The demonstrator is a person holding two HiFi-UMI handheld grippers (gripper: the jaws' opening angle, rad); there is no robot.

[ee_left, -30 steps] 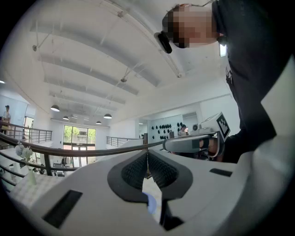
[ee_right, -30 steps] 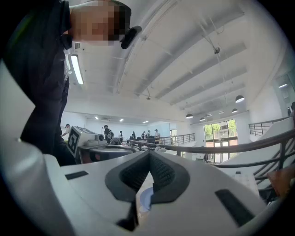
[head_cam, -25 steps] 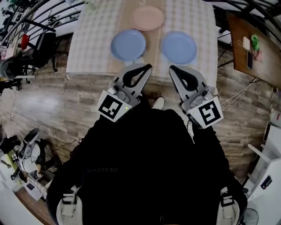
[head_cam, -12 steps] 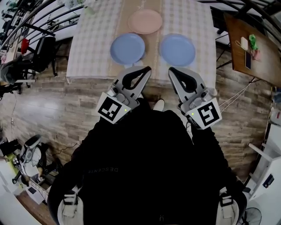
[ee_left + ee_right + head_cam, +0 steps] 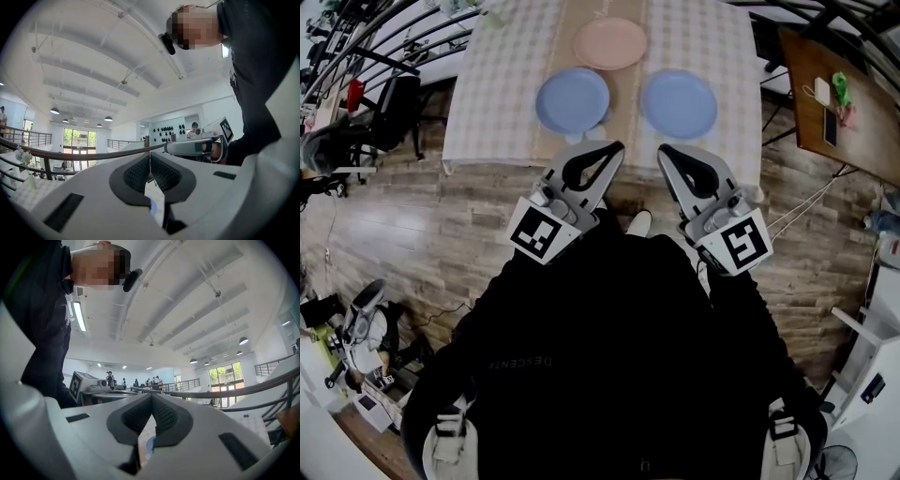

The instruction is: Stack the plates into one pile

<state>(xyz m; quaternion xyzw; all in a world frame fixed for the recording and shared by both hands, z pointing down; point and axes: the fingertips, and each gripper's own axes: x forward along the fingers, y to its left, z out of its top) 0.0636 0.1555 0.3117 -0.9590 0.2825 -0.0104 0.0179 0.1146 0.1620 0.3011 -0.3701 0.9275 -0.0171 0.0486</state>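
Note:
Three plates lie apart on the checkered table [image 5: 497, 84] in the head view: a pink plate [image 5: 610, 43] at the back, a blue plate [image 5: 572, 100] front left and a second blue plate [image 5: 679, 103] front right. My left gripper [image 5: 616, 146] is held short of the table's near edge, just below the left blue plate, jaws closed with nothing between them. My right gripper [image 5: 663, 149] hovers beside it, below the right blue plate, also shut and empty. In the left gripper view the left gripper [image 5: 150, 157] has its pads together; the right gripper [image 5: 151, 398] looks the same in its own view.
A brown strip runs down the table's middle under the plates. A black chair [image 5: 397, 101] stands left of the table and a wooden desk [image 5: 839, 98] with small items to the right. Wooden floor [image 5: 441, 234] lies between me and the table.

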